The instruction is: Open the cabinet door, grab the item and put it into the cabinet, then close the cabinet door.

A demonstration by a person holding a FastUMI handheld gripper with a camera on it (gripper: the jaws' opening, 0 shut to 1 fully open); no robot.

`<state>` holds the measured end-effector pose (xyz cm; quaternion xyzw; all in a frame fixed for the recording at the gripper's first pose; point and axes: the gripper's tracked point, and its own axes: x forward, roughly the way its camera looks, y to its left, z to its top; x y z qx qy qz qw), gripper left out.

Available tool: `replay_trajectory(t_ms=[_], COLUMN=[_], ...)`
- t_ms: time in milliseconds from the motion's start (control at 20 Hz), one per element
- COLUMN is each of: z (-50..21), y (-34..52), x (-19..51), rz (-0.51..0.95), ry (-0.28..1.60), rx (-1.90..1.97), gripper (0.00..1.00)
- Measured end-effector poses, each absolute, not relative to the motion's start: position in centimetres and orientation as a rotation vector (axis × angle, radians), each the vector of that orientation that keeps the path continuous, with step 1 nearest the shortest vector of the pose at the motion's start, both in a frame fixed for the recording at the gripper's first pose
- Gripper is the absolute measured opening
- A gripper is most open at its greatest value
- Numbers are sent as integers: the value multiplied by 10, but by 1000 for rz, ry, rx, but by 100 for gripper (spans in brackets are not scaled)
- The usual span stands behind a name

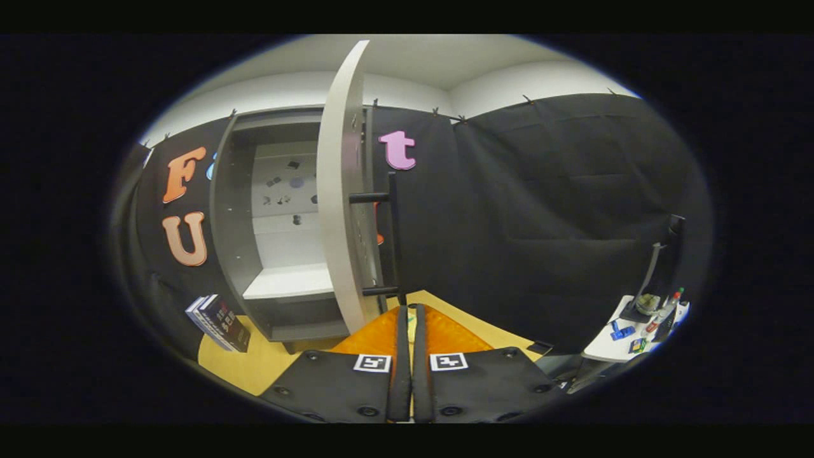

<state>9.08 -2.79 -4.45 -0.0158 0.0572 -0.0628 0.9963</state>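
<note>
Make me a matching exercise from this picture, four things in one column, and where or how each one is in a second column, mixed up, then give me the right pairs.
Things:
1. cabinet door
2. books
3. gripper
4. white side table

Places or states:
A. leaning on the wooden tabletop, beside the cabinet, on the side away from the door
B. swung open, its edge toward the camera
C. beyond the fingers, off past the wooden tabletop, carrying bottles and small items
D. fingers together, nothing between them, just short of the door's black handle

Pairs: 1-B, 2-A, 3-D, 4-C
</note>
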Motion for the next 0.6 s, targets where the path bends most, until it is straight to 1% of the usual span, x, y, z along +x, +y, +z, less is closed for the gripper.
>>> replay_trajectory(t_ms=[200, 400, 600], z=[-63, -89, -130], y=[-28, 8, 42], x=[78, 74, 82], rz=[-123, -6, 71], ry=[134, 135, 160], rx=[4, 26, 2], gripper=[9, 9, 9])
